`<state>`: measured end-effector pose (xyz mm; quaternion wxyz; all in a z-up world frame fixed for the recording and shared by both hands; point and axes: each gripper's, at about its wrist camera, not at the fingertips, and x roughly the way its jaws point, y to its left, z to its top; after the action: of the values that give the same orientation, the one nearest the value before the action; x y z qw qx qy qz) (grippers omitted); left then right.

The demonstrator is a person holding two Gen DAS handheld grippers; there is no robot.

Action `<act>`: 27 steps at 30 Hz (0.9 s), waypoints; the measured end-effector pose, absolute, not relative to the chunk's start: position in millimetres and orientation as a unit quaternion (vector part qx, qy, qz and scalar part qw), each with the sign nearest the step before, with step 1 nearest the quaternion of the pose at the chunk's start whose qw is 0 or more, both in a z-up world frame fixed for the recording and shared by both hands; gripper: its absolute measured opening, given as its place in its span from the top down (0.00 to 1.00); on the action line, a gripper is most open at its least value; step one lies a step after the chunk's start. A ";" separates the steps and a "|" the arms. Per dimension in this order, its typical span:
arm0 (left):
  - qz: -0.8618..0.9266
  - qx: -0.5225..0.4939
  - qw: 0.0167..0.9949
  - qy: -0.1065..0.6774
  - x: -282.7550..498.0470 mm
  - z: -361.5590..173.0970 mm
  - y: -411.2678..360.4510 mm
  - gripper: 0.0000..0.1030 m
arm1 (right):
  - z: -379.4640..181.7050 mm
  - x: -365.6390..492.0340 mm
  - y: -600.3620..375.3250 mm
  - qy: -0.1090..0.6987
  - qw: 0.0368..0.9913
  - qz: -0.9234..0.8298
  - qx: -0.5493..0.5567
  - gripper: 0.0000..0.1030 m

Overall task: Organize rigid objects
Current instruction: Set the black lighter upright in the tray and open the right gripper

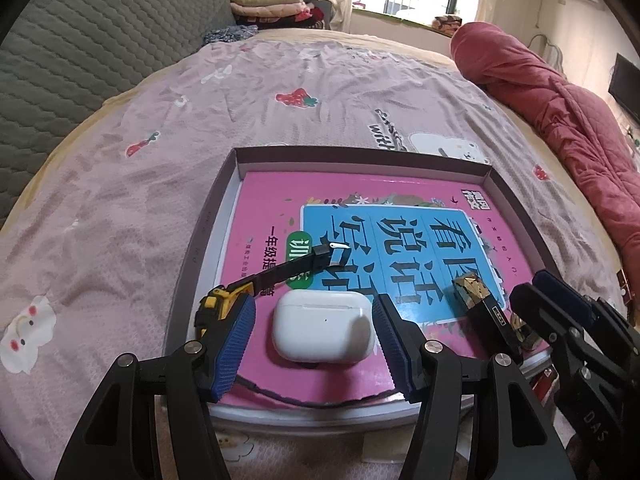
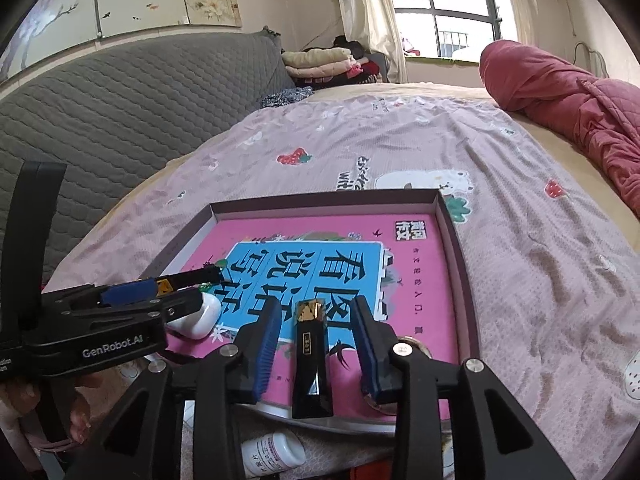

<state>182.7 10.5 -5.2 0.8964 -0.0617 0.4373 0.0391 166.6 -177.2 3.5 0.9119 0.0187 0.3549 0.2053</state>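
A white earbud case is straddled, untouched, by the open left gripper. A black lipstick lies free between the parted right gripper. Both rest on a pink book in a tray, set on a pink bedsheet; beyond, a window is seen.

The earbud case is smooth white plastic with a soft gloss. The lipstick tube looks like glossy black plastic, faceted, with shiny gold metal patches at its far end. The toy excavator looks like yellow and black plastic. The pink book has a printed paper cover with a slight sheen, lying in a matt cardboard box lid. The bedsheet is thin, wrinkled printed cloth. The gripper pads are blue ribbed rubber on matt black plastic fingers with bare metal screws.
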 end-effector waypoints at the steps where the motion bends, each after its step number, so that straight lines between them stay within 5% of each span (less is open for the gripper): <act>1: 0.038 -0.063 0.897 0.436 181.0 -3.8 10.7 0.39 | 4.1 166.4 -177.7 0.353 0.913 0.204 0.018 0.65; 27: 0.031 -0.075 0.908 0.412 139.3 34.5 7.0 0.32 | 43.3 144.2 -198.5 0.281 0.939 0.199 -0.013 0.54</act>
<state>139.3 7.0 34.5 0.9077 -0.0750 0.4118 0.0307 144.2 -198.5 43.3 0.9388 -0.0127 0.2810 0.1986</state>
